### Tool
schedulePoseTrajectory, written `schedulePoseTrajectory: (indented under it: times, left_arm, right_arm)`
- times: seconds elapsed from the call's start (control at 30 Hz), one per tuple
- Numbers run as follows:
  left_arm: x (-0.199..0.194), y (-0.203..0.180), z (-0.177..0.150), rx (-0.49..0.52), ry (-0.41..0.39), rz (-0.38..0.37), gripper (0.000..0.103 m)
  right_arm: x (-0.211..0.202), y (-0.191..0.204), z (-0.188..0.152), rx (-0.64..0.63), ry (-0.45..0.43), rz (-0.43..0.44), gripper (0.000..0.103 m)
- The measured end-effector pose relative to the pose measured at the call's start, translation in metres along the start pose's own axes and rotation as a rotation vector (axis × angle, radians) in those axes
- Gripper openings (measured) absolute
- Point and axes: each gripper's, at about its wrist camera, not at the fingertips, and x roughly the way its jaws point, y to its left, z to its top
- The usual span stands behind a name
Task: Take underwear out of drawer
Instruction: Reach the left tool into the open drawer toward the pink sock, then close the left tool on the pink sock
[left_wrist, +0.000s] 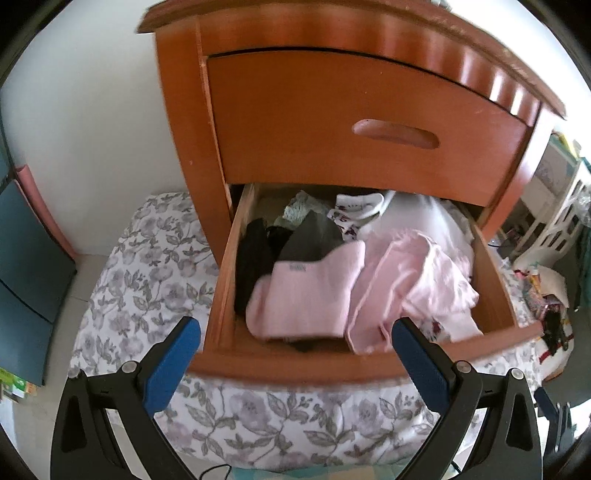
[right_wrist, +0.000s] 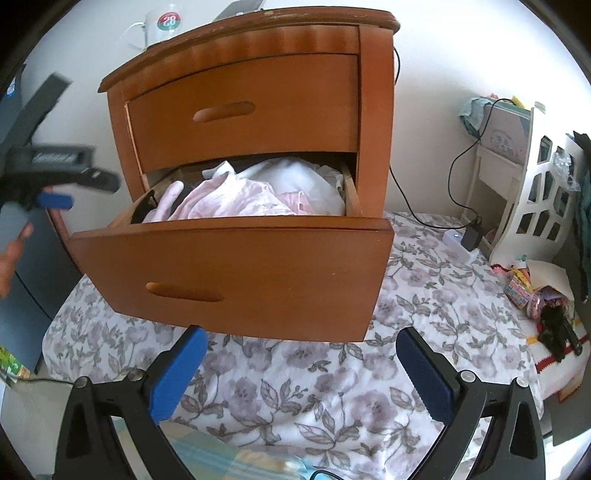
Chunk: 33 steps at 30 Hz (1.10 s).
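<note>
Right at the front, over the floral bedspread (right_wrist: 295, 387), the right gripper (right_wrist: 300, 373) hung with its blue pads spread wide and nothing between them. And the left gripper (left_wrist: 295, 358) was the same story, fingers well apart, empty, poised just above the front edge of the lower drawer (left_wrist: 295, 363)! That drawer stood pulled out of the wooden nightstand (right_wrist: 373, 122), stuffed full. Inside lay the underwear (left_wrist: 306, 295), a folded pink piece near the front, with a looser pink garment (left_wrist: 413, 280) beside it, black fabric (left_wrist: 255, 258) at the left wall, and white clothes (left_wrist: 421, 218) heaped further back. Above, the upper drawer (left_wrist: 332, 122) sat closed. Up top, a glass mug (right_wrist: 162, 26) stood on the nightstand.
</note>
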Motion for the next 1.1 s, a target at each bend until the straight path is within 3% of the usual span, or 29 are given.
schedulePoseTrajectory:
  times: [0.3, 0.43, 0.7, 0.8, 0.9, 1.03, 1.1]
  left_arm:
    - [0.045, -0.025, 0.031, 0.069, 0.103, 0.041, 0.102]
    - [0.067, -0.030, 0.037, 0.057, 0.165, 0.046, 0.093]
    - [0.096, -0.028, 0.040, 0.034, 0.219, 0.100, 0.091]
    - [0.099, -0.024, 0.040, 0.012, 0.230, 0.090, 0.080]
    - [0.099, -0.017, 0.041, -0.015, 0.224, 0.084, 0.079]
    - [0.099, -0.011, 0.041, -0.044, 0.227, 0.050, 0.064]
    - [0.101, -0.011, 0.039, -0.044, 0.236, 0.046, 0.061]
  right_arm:
    - [0.011, 0.003, -0.003, -0.032, 0.021, 0.026, 0.103]
    - [0.014, 0.001, -0.004, -0.035, 0.030, 0.026, 0.103]
    - [0.022, -0.001, -0.005, -0.046, 0.053, 0.030, 0.103]
    - [0.023, -0.001, -0.004, -0.056, 0.054, 0.032, 0.103]
    - [0.023, -0.002, -0.003, -0.058, 0.054, 0.031, 0.103]
    - [0.023, -0.002, -0.003, -0.060, 0.056, 0.029, 0.103]
    - [0.023, -0.001, -0.003, -0.060, 0.057, 0.029, 0.103]
